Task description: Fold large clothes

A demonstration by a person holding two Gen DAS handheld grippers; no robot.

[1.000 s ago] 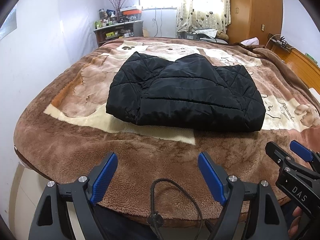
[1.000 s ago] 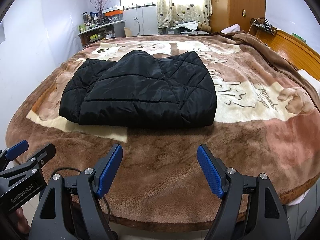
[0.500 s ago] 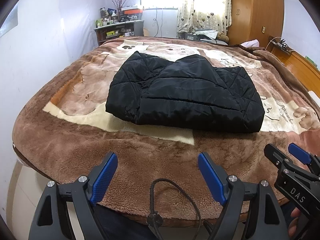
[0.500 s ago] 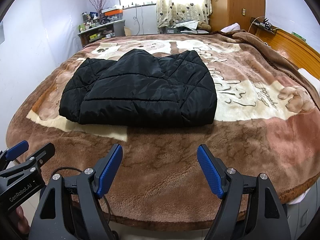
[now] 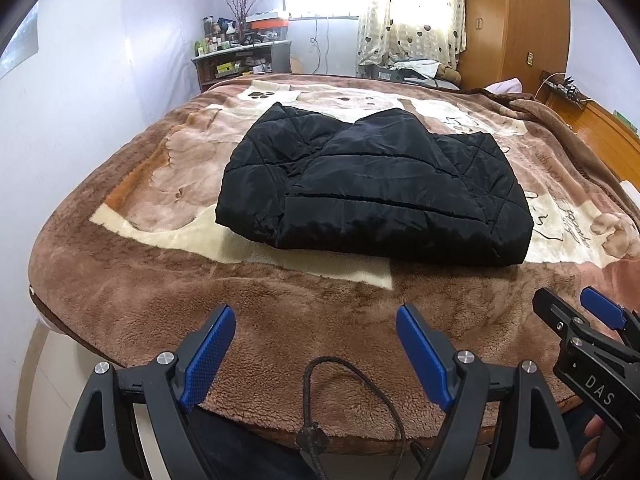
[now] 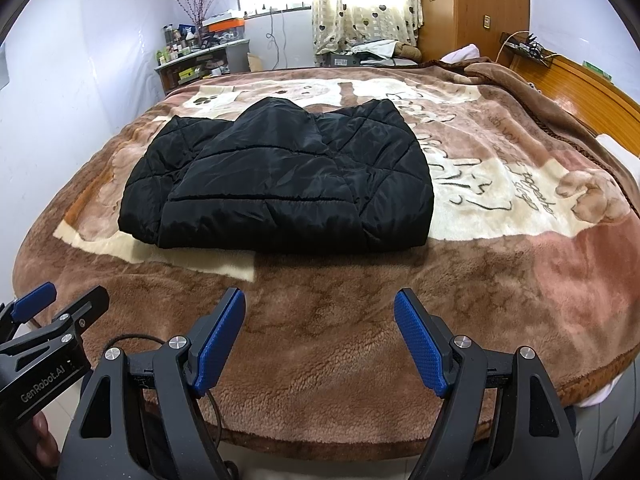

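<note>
Left gripper (image 5: 315, 326): black two-finger hand-held tool with blue ribbed pads (image 5: 208, 354). Jaws spread wide, nothing between them, nothing touched. It hangs over the near edge of the bed, tilted downward toward the blanket. A thin black looped cord (image 5: 352, 376) lies below and between its fingers. Part of a hand shows at the lower right corner of this view, under the other tool.

Right gripper (image 6: 320, 322): black two-finger hand-held tool of the same build, blue ribbed pads (image 6: 420, 344). Jaws likewise released and wide apart, empty, clear of the fabric. It sits just beside the left tool, each visible at the margin of the other's view; the right one (image 5: 576, 320) bears the letters "DAS", the left one (image 6: 56, 308) the label "GenRobot.AI".

Black quilted padded jacket (image 5: 372, 184): folded into a compact, roughly rectangular bundle, lying flat near the middle of the bed, well apart from both tools. Smooth panel uppermost, diamond-stitched sections showing at left and right.

Brown plush blanket with cream animal print and script lettering (image 5: 200, 304): covers the whole bed and bears the jacket.

Surroundings: wooden wardrobe (image 5: 516, 20) at the far right; heart-patterned cream curtain (image 5: 412, 8) over a bright window; cluttered grey shelf unit (image 5: 240, 60) against the far wall; wooden headboard (image 6: 580, 88) along the right side.
</note>
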